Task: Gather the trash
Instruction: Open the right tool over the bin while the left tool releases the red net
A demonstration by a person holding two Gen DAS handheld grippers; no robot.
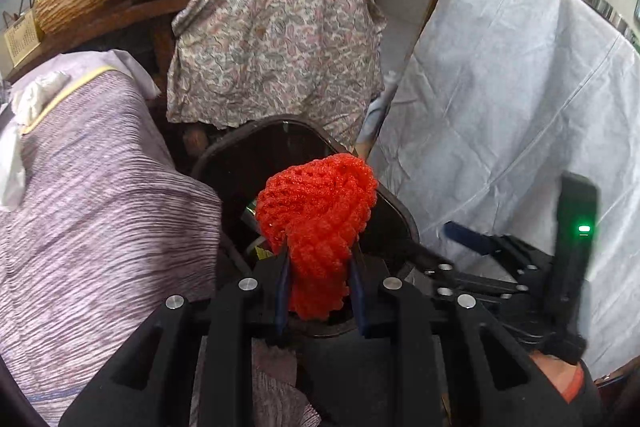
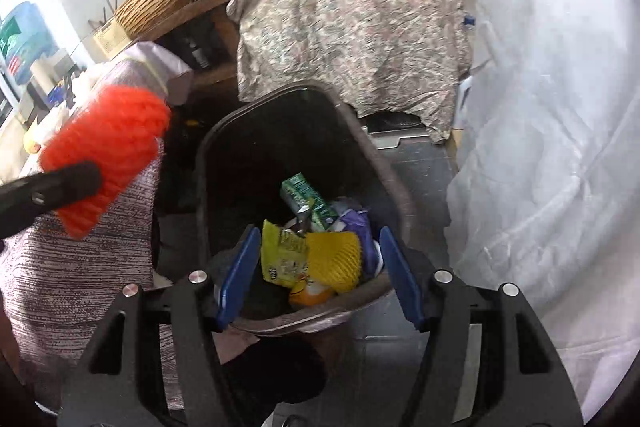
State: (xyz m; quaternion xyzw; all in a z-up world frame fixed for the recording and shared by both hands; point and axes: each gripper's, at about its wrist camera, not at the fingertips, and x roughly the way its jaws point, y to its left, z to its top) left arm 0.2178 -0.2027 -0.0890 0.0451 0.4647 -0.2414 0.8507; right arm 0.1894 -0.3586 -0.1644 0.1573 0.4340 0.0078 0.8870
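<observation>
Left gripper is clamped on the red foam fruit net, holding it over the dark trash bin. Right gripper hangs above the bin w/ jaws apart, nothing between the pads. Inside: yellow foam net, yellow-green wrapper, green carton.

We see soft, even daylight in both views. The white sheet on the right glares and washes out. The bin's inside lies in deep shadow. Fisheye bending and black corners frame everything; the red foam net smears with blur.
</observation>
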